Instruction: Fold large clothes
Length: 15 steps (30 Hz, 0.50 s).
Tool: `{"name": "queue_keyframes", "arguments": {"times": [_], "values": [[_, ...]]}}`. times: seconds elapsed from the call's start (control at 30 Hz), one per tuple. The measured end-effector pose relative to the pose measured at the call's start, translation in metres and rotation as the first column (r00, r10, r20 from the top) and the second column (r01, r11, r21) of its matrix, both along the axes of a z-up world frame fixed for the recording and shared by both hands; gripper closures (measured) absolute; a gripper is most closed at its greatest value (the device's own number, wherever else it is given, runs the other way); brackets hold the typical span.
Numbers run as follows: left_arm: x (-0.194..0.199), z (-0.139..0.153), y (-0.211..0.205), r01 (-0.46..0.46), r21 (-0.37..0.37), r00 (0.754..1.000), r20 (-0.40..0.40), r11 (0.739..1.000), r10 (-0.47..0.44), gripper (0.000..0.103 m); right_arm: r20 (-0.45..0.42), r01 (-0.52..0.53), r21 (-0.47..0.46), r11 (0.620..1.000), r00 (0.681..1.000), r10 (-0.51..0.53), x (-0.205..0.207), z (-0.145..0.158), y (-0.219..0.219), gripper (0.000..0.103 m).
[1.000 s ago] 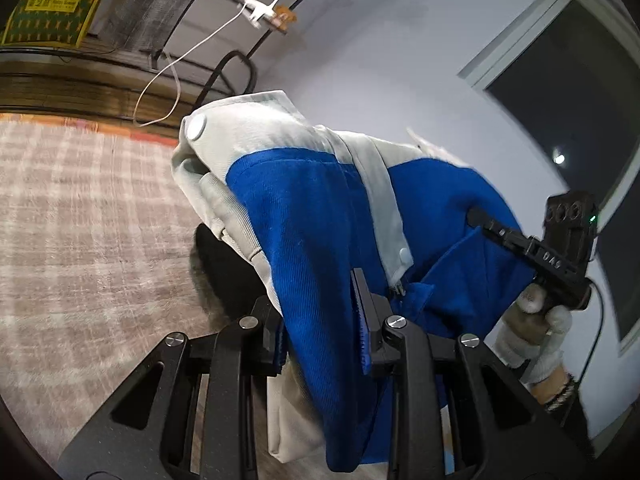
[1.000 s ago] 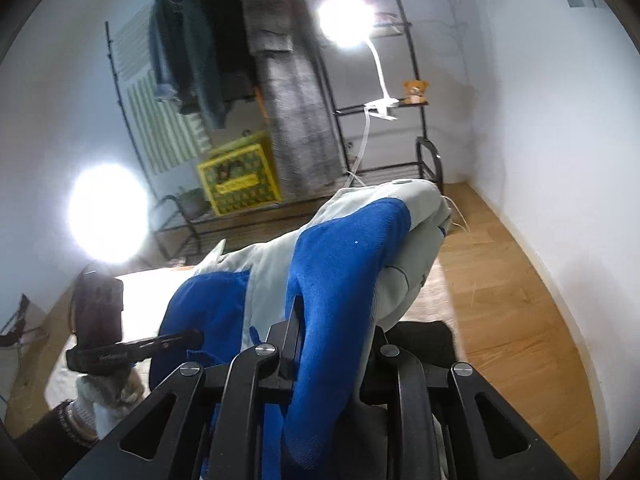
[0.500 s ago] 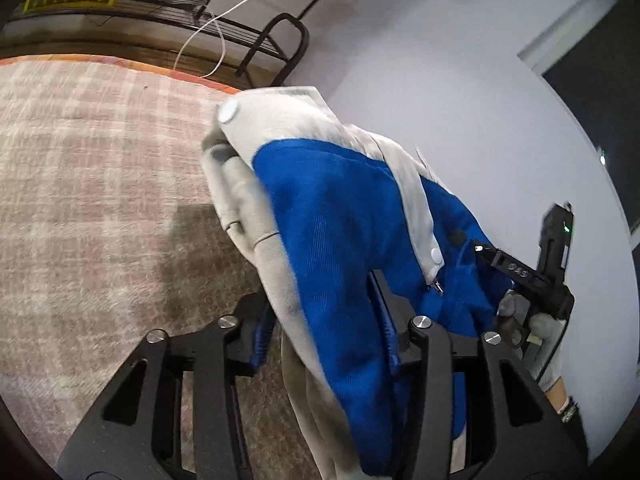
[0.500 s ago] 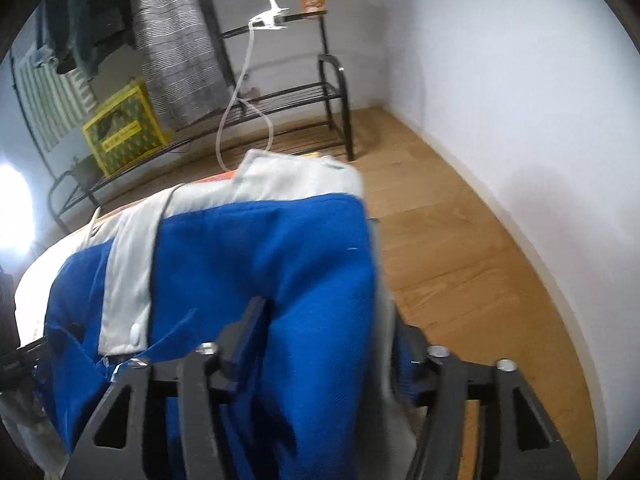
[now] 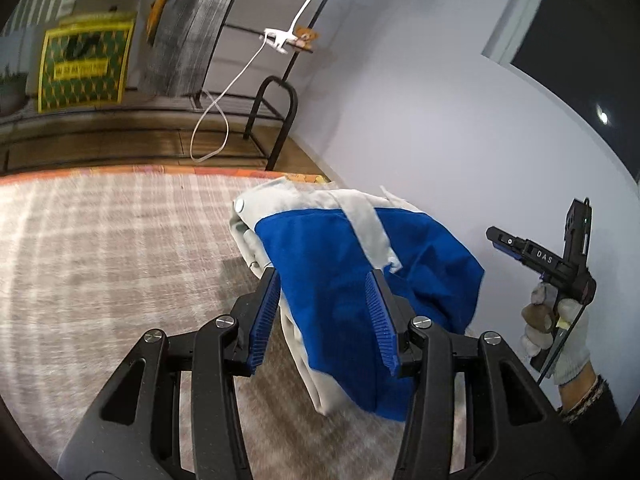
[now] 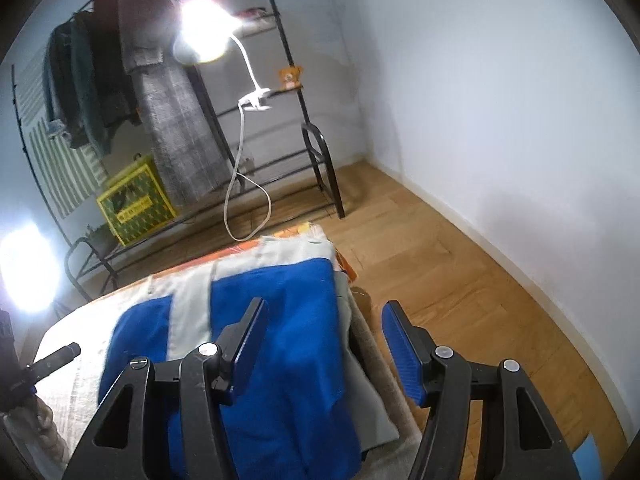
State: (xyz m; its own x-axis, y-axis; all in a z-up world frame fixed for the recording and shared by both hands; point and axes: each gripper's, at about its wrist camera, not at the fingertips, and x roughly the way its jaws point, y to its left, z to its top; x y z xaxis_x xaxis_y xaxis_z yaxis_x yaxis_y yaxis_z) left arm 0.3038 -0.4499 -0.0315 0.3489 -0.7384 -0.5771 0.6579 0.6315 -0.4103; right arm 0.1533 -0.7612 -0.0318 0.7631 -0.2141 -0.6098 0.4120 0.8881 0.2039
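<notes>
Both claws are spread wide, gripping nothing: the left claw and right claw. The released jacket (lower centre, near the bed edge) may slump and unfold.

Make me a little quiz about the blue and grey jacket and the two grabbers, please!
1. True or false: the left gripper is squeezing the jacket.
2. What lies under the jacket? A) a checked blanket B) bare wooden floor C) a chair
3. Fill in: the right gripper has its fingers ____.

Key: 1. False, its pads stand apart from the cloth. 2. A. 3. Open.
</notes>
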Motion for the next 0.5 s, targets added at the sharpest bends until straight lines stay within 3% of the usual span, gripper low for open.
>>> {"name": "queue_keyframes", "arguments": {"times": [0.5], "values": [[-0.119, 0.09, 0.065, 0.01, -0.003, 0.977, 0.213, 1.0, -0.009, 0.057, 0.11, -0.104, -0.055, 0.993, 0.988, 0.109, -0.06, 0.079, 0.097, 0.043]]}}
